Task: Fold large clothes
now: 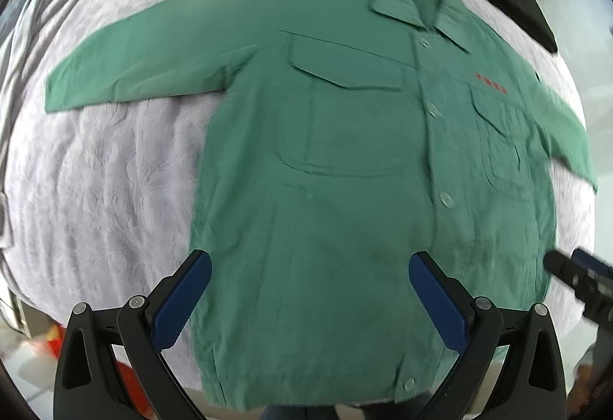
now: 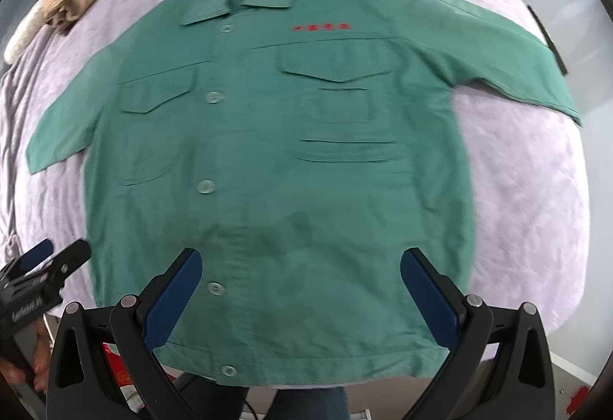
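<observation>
On the lilac-covered bench (image 1: 115, 198), a green jacket (image 1: 345, 171) lies flat, front up, buttoned, both sleeves spread — the left gripper (image 1: 310, 297) and right gripper (image 2: 300, 293) hover above its hem, fingers wide, holding nothing.

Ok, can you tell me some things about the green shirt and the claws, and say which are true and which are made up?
1. The green shirt lies spread flat, front up. True.
2. Both sleeves are folded in. False: both stretch outward.
3. The left claw is open and holds nothing. True.
4. The right claw is pinching the hem. False: it is open and empty.
5. The red writing is on the collar. False: it sits above a chest pocket.
</observation>
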`<action>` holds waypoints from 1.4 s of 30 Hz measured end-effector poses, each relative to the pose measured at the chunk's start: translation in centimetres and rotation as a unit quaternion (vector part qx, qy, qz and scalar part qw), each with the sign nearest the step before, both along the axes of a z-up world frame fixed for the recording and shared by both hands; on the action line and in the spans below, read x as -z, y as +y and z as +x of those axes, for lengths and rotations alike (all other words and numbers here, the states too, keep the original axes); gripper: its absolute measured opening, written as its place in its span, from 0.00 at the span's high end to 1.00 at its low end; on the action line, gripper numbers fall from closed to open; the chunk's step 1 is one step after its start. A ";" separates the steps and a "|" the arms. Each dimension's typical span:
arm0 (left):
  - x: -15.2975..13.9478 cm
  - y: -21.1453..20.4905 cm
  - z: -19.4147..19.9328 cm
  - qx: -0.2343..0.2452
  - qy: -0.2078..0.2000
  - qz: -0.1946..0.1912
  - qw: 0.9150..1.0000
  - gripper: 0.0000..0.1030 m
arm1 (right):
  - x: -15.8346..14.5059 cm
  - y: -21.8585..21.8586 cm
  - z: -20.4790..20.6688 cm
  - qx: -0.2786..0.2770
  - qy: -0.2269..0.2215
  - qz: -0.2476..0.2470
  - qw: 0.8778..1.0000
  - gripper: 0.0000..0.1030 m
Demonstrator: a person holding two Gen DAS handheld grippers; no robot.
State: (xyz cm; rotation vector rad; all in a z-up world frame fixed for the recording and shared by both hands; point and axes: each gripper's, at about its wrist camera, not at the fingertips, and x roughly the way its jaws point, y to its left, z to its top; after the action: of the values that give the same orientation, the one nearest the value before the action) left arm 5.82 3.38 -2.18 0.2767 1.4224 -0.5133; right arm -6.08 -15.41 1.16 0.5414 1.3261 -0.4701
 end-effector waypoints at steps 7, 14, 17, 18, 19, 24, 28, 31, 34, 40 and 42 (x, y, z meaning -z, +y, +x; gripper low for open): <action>3.0 6.0 8.7 -0.096 -0.031 -0.052 0.994 0.00 | 2.7 3.9 4.6 -0.045 -0.007 0.069 0.997 0.00; 7.1 15.6 20.7 -0.243 -0.079 -0.083 0.963 0.00 | 5.0 7.5 9.2 -0.099 -0.009 0.078 0.992 0.00; 9.2 18.6 24.5 -0.289 -0.077 -0.094 0.950 0.00 | 5.7 8.7 10.8 -0.110 -0.018 0.088 0.990 0.00; 9.9 19.3 25.5 -0.300 -0.077 -0.094 0.946 0.00 | 5.9 8.8 11.2 -0.113 -0.020 0.090 0.989 0.00; 10.6 19.9 26.4 -0.308 -0.077 -0.095 0.944 0.00 | 6.2 9.0 11.5 -0.116 -0.021 0.092 0.989 0.00; 11.8 22.2 29.1 -0.354 -0.087 -0.127 0.922 0.01 | 7.1 10.2 12.7 -0.126 -0.018 0.096 0.987 0.00; 10.9 22.6 30.6 -0.333 -0.093 -0.141 0.928 0.97 | 7.1 10.8 12.9 -0.128 -0.026 0.097 0.987 0.00; 9.0 21.7 30.6 -0.292 -0.102 -0.177 0.934 0.97 | 6.9 10.8 13.0 -0.128 -0.039 0.091 0.987 0.00; 5.3 20.0 29.0 -0.244 -0.138 -0.195 0.940 0.97 | 6.4 10.3 12.4 -0.121 -0.052 0.086 0.988 0.00; -4.4 8.6 23.9 -0.090 -0.192 -0.270 0.939 0.97 | 5.0 7.5 10.3 -0.084 -0.083 0.077 0.990 0.00; -6.4 3.9 22.0 -0.026 -0.205 -0.279 0.938 0.97 | 4.4 5.9 9.0 -0.062 -0.096 0.071 0.991 0.00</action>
State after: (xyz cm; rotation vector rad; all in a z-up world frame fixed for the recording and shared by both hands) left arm 27.86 7.27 4.18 -0.1112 0.8319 -0.7438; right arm 2.88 -9.52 -3.24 0.6023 1.2048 -0.2151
